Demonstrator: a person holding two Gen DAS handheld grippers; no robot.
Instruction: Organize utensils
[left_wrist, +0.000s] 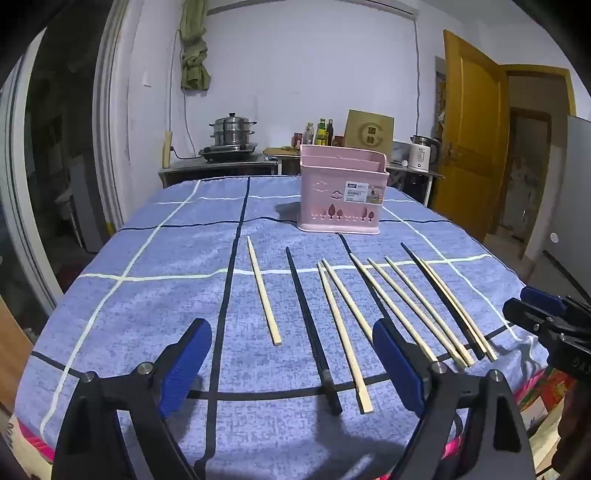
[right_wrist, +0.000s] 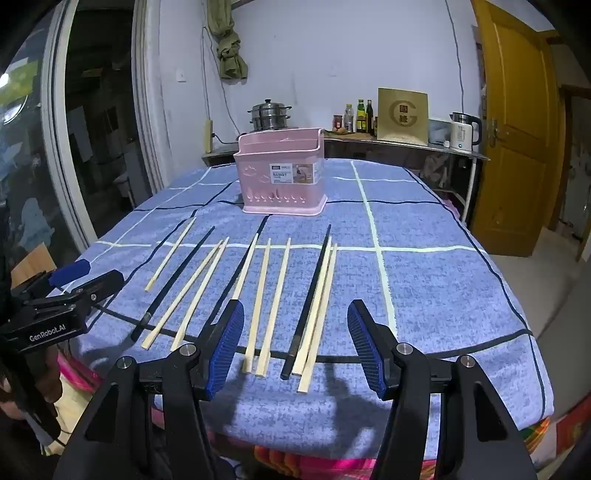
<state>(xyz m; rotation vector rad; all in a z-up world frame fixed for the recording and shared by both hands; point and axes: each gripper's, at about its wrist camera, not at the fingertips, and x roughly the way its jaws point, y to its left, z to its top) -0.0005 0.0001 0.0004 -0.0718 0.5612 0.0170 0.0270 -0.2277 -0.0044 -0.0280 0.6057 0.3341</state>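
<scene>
- Left claw (left_wrist: 291, 363): blue-padded fingers spread wide apart, holding nothing, at the near edge of the counter above the leftmost chopsticks.
- Right claw (right_wrist: 295, 345): blue-padded fingers likewise spread apart and empty, framing the right-hand chopsticks at the near edge.
- Pale bamboo chopsticks (right_wrist: 275, 302): loose sticks laid in a row across the near half of the counter, running near to far; the leftmost single stick (left_wrist: 263, 291) lies apart from the rest.
- Black tapered chopsticks (left_wrist: 312, 328): dark sticks interleaved among the pale ones; the rightmost (right_wrist: 308, 301) lies just beside two pale sticks.
- Pink perforated plastic utensil basket (left_wrist: 341, 195): upright with a paper label, at the far middle of the counter, well apart from the chopsticks.
- Blue checked cloth (right_wrist: 443, 288): covers the counter.
- Background: stacked steel steamer pot (left_wrist: 232, 129), white electric kettle (right_wrist: 463, 136).
</scene>
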